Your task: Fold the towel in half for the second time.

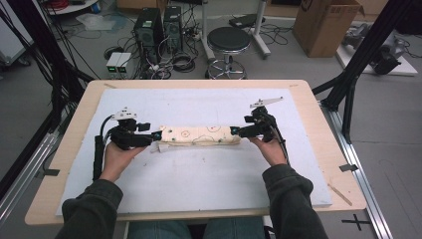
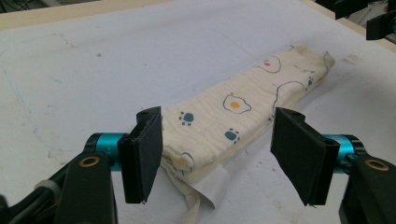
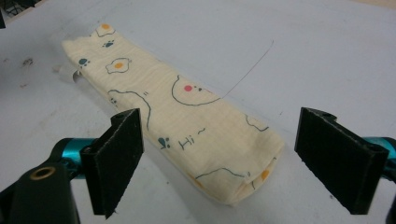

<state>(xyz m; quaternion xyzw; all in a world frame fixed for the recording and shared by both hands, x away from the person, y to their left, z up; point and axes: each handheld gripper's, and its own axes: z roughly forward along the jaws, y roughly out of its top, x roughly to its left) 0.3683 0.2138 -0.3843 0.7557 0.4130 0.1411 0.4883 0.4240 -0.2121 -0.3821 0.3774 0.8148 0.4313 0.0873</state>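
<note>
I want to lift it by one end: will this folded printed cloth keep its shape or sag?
The folded cloth would likely sag: it is soft, layered fabric lying flat on the table. Its folds look loose, with a tag end trailing out near the left gripper, so it may unfold. It probably weighs little.

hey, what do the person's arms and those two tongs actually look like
Dark olive sleeves cover both forearms. Each of the tongs, left and right, has two flat black rectangular pads on teal barrels, with brass-ringed black bodies. A grey three-cornered plate tops each, and black cable trails back.

Cream cloth [image 2: 233,116] with egg and paw prints, seemingly
</note>
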